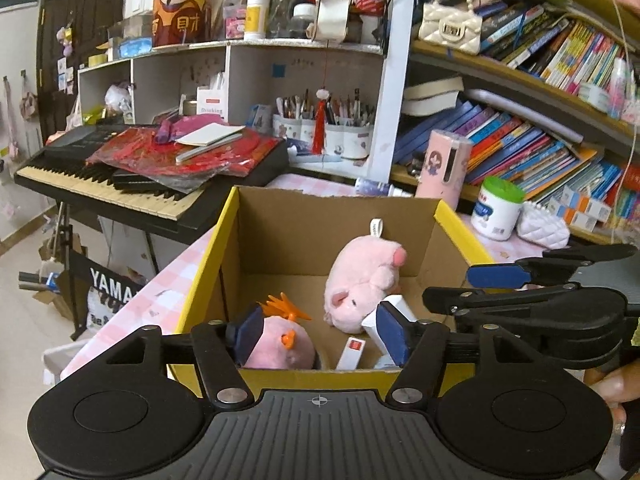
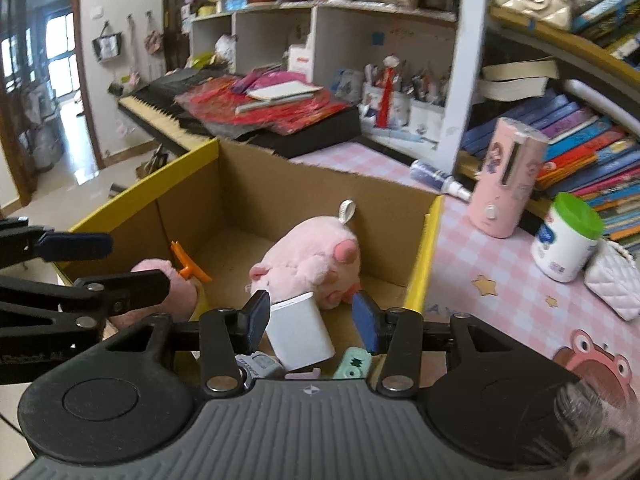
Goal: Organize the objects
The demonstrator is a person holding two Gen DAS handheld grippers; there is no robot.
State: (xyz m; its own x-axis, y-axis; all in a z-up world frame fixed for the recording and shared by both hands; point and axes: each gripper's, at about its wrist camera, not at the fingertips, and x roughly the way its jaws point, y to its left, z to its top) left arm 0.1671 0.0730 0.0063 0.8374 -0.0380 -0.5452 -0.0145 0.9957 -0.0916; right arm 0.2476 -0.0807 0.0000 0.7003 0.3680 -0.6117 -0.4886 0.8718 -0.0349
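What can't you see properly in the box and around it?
- Pink round plush with an orange crest: lower half hidden by the left gripper, left view.
- Small mint-green item: mostly behind the right gripper, right view.
- Books: titles too small and blurred.
- Cardboard box: near floor hidden, both views.

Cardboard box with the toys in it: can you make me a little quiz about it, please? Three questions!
1. True or false: the pink pig plush lies inside the cardboard box.
2. What colour is the lid of the white jar on the table beside the box? A red, B green, C black.
3. Fill the gap: the plush bird in the box has an ___ crest.

Key: 1 true; 2 B; 3 orange.
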